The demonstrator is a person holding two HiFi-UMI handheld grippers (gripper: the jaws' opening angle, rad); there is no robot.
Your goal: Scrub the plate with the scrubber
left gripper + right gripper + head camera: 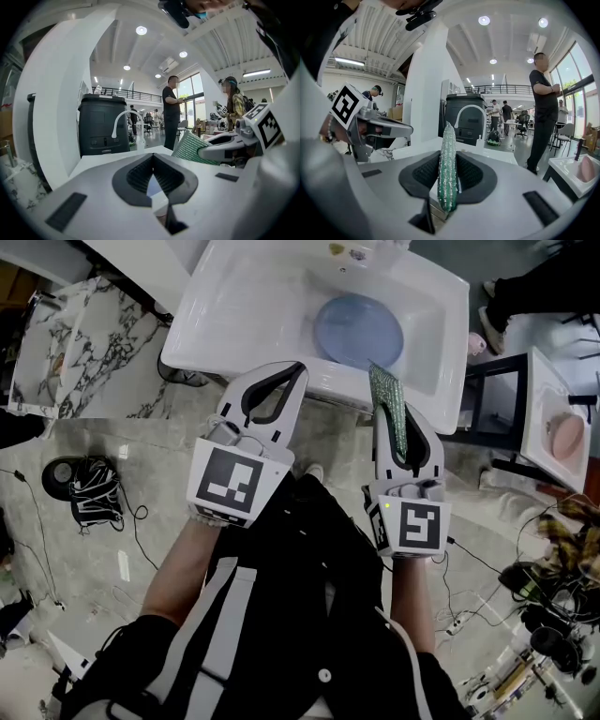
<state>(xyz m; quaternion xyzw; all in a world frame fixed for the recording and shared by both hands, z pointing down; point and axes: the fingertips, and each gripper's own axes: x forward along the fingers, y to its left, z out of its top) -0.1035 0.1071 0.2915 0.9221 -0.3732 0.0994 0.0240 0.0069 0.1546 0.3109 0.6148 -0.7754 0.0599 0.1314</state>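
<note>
A white sink (pixel 225 306) stands on a pale, glossy floor (pixel 141 456). A round blue plate (pixel 358 331) lies flat in its basin, toward the right. Black cables (pixel 89 491) lie bundled on the floor at left.

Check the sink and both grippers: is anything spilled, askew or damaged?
Nothing stands out. The plate lies flat in the sink, the right gripper holds the scrubber, and the left gripper is shut and empty.
</note>
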